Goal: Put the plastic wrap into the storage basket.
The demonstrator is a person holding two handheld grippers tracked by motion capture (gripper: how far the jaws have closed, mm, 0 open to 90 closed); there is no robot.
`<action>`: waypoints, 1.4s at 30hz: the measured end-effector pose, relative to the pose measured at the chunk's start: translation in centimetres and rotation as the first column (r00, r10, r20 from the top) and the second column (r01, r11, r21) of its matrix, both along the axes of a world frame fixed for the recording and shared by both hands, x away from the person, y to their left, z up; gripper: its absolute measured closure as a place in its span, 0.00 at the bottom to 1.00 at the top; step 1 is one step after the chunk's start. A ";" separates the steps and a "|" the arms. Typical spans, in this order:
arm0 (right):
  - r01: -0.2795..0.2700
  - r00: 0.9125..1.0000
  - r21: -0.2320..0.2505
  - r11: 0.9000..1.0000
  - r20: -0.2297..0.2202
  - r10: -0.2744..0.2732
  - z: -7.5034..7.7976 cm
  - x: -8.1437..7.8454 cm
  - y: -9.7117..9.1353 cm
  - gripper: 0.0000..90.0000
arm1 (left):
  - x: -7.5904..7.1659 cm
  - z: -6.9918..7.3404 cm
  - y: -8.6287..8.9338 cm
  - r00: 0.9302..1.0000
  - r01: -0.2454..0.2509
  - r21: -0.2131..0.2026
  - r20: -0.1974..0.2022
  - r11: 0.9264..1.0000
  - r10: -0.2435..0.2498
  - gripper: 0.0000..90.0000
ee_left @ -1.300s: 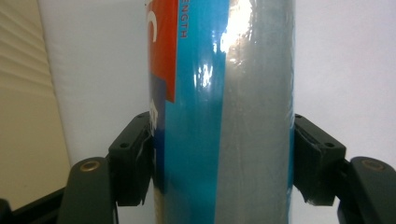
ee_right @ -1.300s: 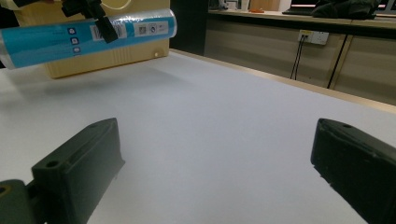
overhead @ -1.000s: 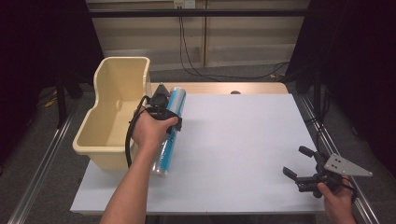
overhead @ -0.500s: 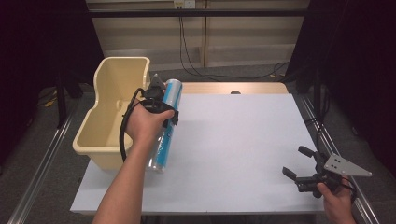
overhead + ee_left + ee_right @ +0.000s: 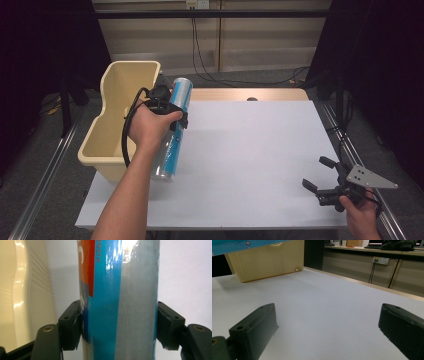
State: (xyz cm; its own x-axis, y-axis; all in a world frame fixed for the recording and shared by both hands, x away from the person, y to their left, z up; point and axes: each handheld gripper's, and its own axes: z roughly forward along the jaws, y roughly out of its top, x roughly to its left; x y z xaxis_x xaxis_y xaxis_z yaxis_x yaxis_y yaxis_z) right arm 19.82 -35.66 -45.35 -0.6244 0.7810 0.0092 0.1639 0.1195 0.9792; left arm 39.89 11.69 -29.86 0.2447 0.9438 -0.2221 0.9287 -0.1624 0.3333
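We hold the blue-and-silver tube (image 5: pixel 174 129) in the left gripper (image 5: pixel 172 112), fingers (image 5: pixel 71 325) clamped across its middle; it is clear of the tabletop (image 5: pixel 250 160), long axis tilted toward the frame's top. The cream bin (image 5: pixel 117 95) lies just left of it. The right gripper (image 5: pixel 325 187) rests lower right, fingers apart and holding nothing.

The can (image 5: pixel 175 127) was a tall, slim cylinder, silver along one side and bright blue along the other, with an orange-red panel carrying white lettering. It hung tilted above the white surface (image 5: pixel 260 150), its top leaning away toward the far edge and its silver base nearer the person. It was clamped at mid-body in the left gripper (image 5: pixel 167 107), just beside the cream bin (image 5: pixel 117 120).
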 end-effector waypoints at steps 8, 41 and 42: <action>-0.002 1.000 -0.001 1.000 -0.002 0.002 0.0 0.0 0.0 0.01 | -0.1 1.1 0.6 1.000 -0.004 -0.001 0.004 1.000 0.004 0.36; 0.009 1.000 -0.007 1.000 0.007 -0.009 0.1 -0.1 -0.1 0.02 | -0.5 4.0 4.7 0.998 -0.063 0.026 0.034 0.998 0.062 0.36; 0.007 1.000 -0.005 1.000 0.005 -0.007 0.1 -0.1 -0.1 0.02 | -0.6 3.9 5.0 0.997 -0.065 0.027 0.037 0.998 0.064 0.36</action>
